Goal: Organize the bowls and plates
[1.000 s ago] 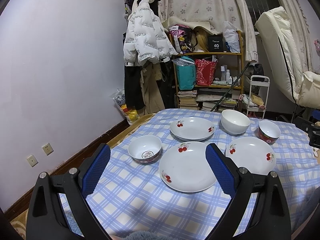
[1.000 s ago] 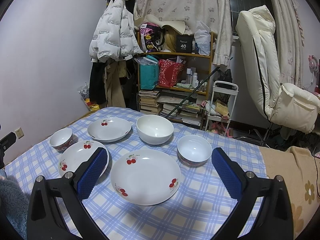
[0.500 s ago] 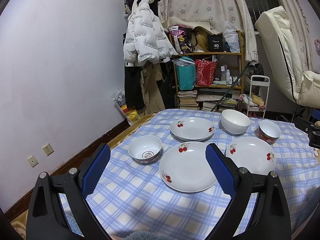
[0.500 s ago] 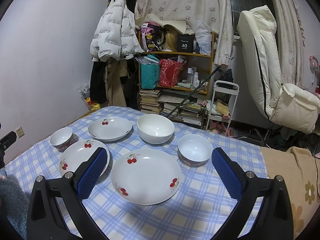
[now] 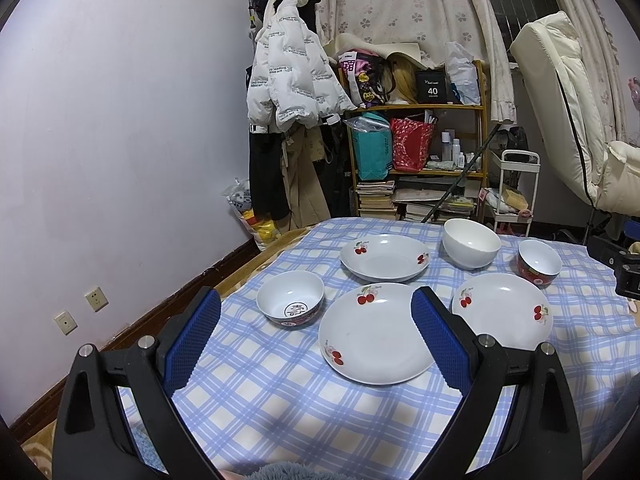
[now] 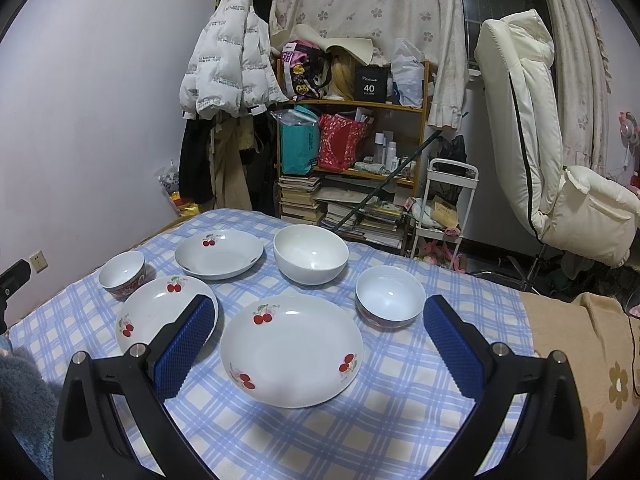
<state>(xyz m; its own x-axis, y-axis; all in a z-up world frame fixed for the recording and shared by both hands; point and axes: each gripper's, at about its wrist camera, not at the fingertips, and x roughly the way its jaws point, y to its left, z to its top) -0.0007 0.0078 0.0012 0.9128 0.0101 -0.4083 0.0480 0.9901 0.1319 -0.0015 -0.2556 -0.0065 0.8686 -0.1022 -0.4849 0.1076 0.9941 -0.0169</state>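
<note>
Three white cherry-print plates lie on the blue checked table: a near-left plate [image 5: 374, 334] [image 6: 160, 312], a near-right plate [image 5: 502, 310] [image 6: 292, 350] and a far plate [image 5: 384, 258] [image 6: 219, 254]. A small red-sided bowl [image 5: 290, 298] [image 6: 122, 272] stands at the left, a large white bowl [image 5: 472, 242] [image 6: 310, 254] at the back, another small red-sided bowl [image 5: 539, 262] [image 6: 390, 296] at the right. My left gripper [image 5: 316, 316] is open and empty above the near-left plate. My right gripper [image 6: 318, 316] is open and empty above the near-right plate.
The table's checked cloth [image 5: 280, 392] ends at the left near a wall with sockets [image 5: 96, 298]. Behind stand a cluttered wooden shelf [image 5: 416, 160], a hanging white jacket [image 5: 288, 76], a white trolley [image 6: 448, 200] and a cream recliner [image 6: 540, 140]. A beige blanket [image 6: 572, 336] covers the right side.
</note>
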